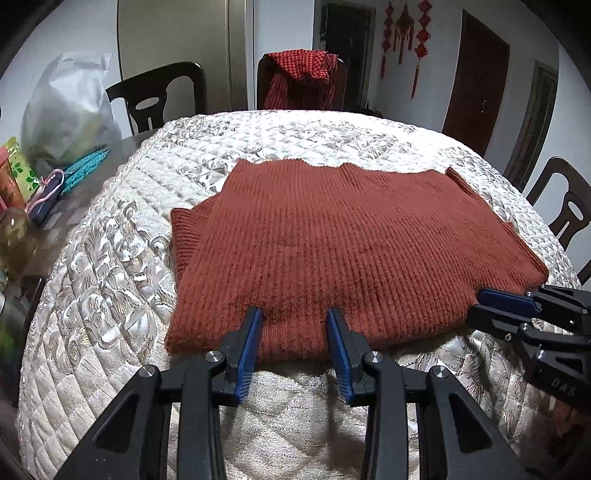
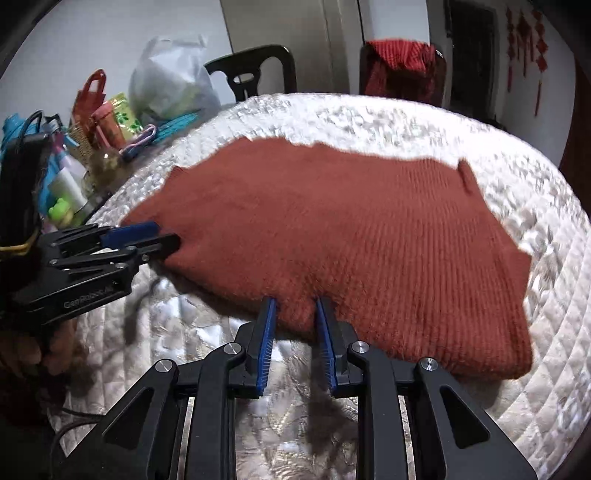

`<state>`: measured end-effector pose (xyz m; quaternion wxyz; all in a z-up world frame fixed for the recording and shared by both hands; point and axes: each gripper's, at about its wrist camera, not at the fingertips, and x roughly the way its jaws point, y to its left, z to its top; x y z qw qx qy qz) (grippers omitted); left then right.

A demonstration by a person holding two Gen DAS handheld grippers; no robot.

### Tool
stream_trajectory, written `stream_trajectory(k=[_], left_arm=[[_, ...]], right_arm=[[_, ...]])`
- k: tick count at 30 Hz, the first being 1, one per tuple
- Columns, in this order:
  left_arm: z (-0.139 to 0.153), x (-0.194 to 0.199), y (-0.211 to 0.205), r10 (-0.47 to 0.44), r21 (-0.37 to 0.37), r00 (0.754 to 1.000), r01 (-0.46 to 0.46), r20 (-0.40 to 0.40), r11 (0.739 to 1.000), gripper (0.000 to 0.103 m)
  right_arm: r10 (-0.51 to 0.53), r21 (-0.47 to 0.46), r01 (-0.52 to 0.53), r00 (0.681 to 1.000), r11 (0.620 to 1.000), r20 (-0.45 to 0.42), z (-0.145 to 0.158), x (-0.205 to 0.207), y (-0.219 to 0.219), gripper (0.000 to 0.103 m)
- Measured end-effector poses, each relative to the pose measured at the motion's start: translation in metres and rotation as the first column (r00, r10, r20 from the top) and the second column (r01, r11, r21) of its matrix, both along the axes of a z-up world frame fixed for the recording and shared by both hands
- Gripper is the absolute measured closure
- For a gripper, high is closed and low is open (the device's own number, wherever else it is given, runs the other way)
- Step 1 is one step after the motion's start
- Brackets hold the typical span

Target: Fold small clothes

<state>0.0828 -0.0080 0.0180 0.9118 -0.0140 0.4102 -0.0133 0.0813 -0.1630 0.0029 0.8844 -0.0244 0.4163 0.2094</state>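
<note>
The rust-red ribbed knit sweater (image 1: 332, 236) lies flat on the cream quilted cover (image 1: 110, 288) of the table, its long axis across both views, its notched neckline edge toward the far chairs and its ribs running front to back. The left gripper (image 1: 294, 314) and right gripper (image 2: 295, 302) each straddle the near edge, fingers parted, the knit between them unclamped.

A home dining room: quilted table (image 1: 110, 295), chairs (image 1: 159, 96), red knot decorations (image 1: 404, 27)
</note>
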Motion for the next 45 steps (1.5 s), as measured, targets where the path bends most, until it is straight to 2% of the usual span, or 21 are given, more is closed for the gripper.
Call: stream_trajectory(k=[4, 9, 16, 20, 40, 45], left_arm=[[0.003, -0.002, 0.002, -0.004, -0.013, 1.000, 0.004, 0.002, 1.000, 0.064], [0.010, -0.006, 0.012, 0.025, -0.008, 0.999, -0.024, 0.026, 1.000, 0.064], [0.007, -0.007, 0.027, 0.067, -0.014, 0.998, -0.066, 0.020, 0.998, 0.064], [0.000, -0.006, 0.027, 0.070, -0.017, 0.998, -0.070, -0.002, 0.997, 0.064], [-0.003, -0.008, 0.026, 0.062, -0.013, 0.998, -0.062, -0.007, 0.998, 0.063], [0.000, -0.019, 0.035, 0.064, -0.051, 0.998, -0.065, -0.013, 0.997, 0.063]], right_arm=[[-0.012, 0.006, 0.012, 1.000, 1.000, 0.024, 0.010, -0.008, -0.008, 0.081], [-0.111, 0.018, 0.110, 0.992, 0.994, 0.054, 0.021, -0.012, -0.040, 0.081], [-0.244, 0.032, 0.244, 0.970, 0.969, 0.004, 0.011, -0.010, -0.081, 0.081], [-0.248, 0.037, 0.248, 0.969, 0.968, 0.004, 0.010, -0.011, -0.082, 0.081], [-0.240, 0.067, 0.240, 0.971, 0.968, -0.012, 0.005, -0.013, -0.089, 0.081], [-0.267, 0.090, 0.269, 0.963, 0.959, -0.034, 0.009, -0.024, -0.094, 0.080]])
